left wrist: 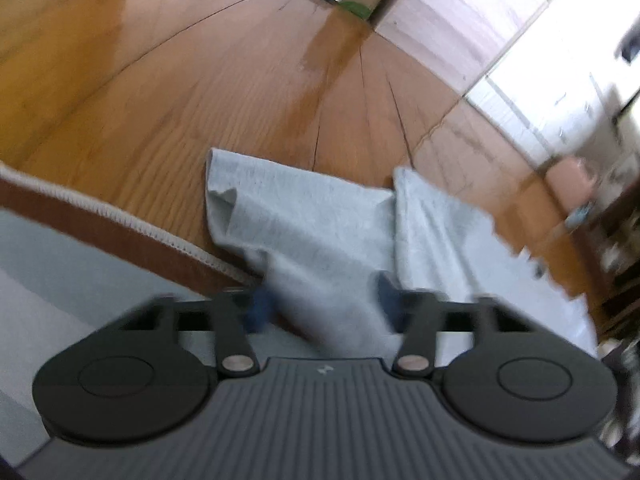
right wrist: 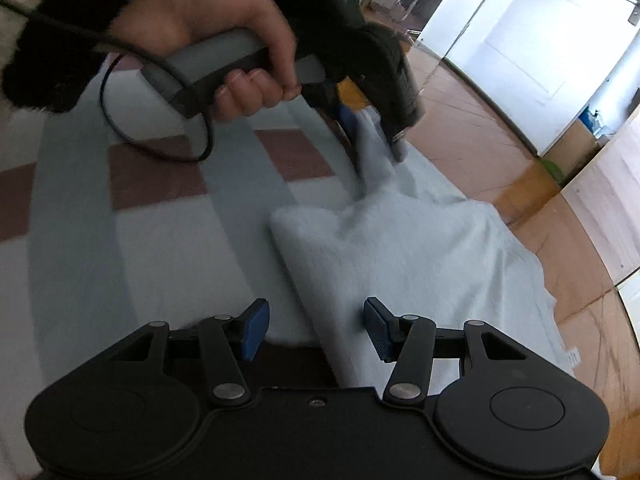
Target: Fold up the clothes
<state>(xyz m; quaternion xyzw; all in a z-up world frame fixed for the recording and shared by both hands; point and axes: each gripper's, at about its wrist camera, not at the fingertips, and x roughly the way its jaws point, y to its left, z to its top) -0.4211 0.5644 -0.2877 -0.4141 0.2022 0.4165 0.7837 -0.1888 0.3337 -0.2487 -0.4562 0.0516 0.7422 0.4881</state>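
A light grey garment (right wrist: 420, 248) lies partly on the rug and partly on the wooden floor. In the left wrist view the garment (left wrist: 312, 236) runs from between the blue pads out onto the floor. My left gripper (left wrist: 322, 304) has its jaws around a bunched part of the cloth; the view is blurred. From the right wrist view the left gripper (right wrist: 374, 136) pinches a raised peak of the garment. My right gripper (right wrist: 316, 326) is open, its blue pads (right wrist: 256, 332) apart over the garment's near folded edge, holding nothing.
A grey, white and brown checked rug (right wrist: 160, 208) with a white fringe (left wrist: 120, 216) covers the left. Wooden floor (left wrist: 200, 80) lies beyond. White cabinets (right wrist: 520, 40) and cardboard boxes (right wrist: 580, 140) stand at the far right. A black cable (right wrist: 160, 120) loops from the left handle.
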